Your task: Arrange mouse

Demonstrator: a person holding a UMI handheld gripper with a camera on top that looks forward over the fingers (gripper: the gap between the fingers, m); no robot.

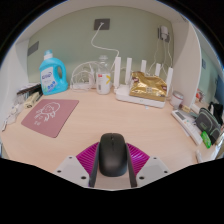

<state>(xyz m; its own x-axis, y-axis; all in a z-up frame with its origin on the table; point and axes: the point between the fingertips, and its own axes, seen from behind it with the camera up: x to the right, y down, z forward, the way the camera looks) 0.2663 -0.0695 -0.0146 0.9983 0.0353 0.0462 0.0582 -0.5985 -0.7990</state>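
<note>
A black computer mouse (111, 153) sits between my gripper's (111, 160) two fingers, its sides touching both magenta pads (88, 157), so the gripper is shut on it. The mouse points away from me over the light wooden table (110, 115). A pink mouse mat (50, 115) with a white drawing lies flat on the table, ahead of the fingers and to the left, well apart from the mouse.
Along the back stand a blue detergent bottle (53, 72), a clear jar (82, 76) and a small bottle (103, 76). A white rack holding a gold bag (146, 90) is back right. Small devices (190, 122) lie at the right edge. A wall (102, 23) closes the rear.
</note>
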